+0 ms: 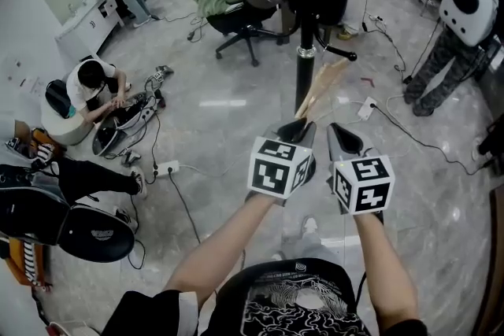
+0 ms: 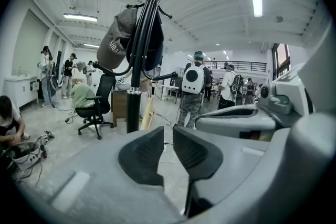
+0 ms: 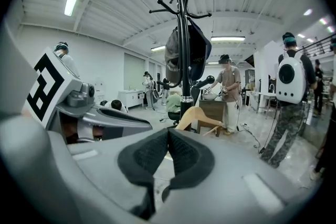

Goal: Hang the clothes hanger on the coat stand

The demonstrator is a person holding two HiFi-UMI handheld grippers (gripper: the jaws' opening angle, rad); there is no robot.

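Observation:
A black coat stand [image 1: 305, 67] rises just ahead of me, with dark clothes and a cap [image 2: 118, 42] draped on its upper hooks. A pale wooden hanger [image 1: 321, 86] leans at the pole below a short side peg; whether its hook rests on the peg is unclear. It also shows beside the pole [image 2: 147, 113] and past the right jaws [image 3: 197, 115]. My left gripper [image 1: 303, 126] is just short of the hanger's lower end, its jaws [image 2: 168, 131] a narrow gap apart with nothing between. Beside it, my right gripper [image 1: 340, 130] [image 3: 168, 131] has its pads meeting at the tips, empty.
A black office chair [image 1: 244, 20] with a green garment stands behind the coat stand. A person [image 1: 90, 86] sits on the floor at left among cables and a power strip [image 1: 167, 168]. Another person with a white backpack [image 1: 465, 8] stands at right. More cables cross the floor near the stand.

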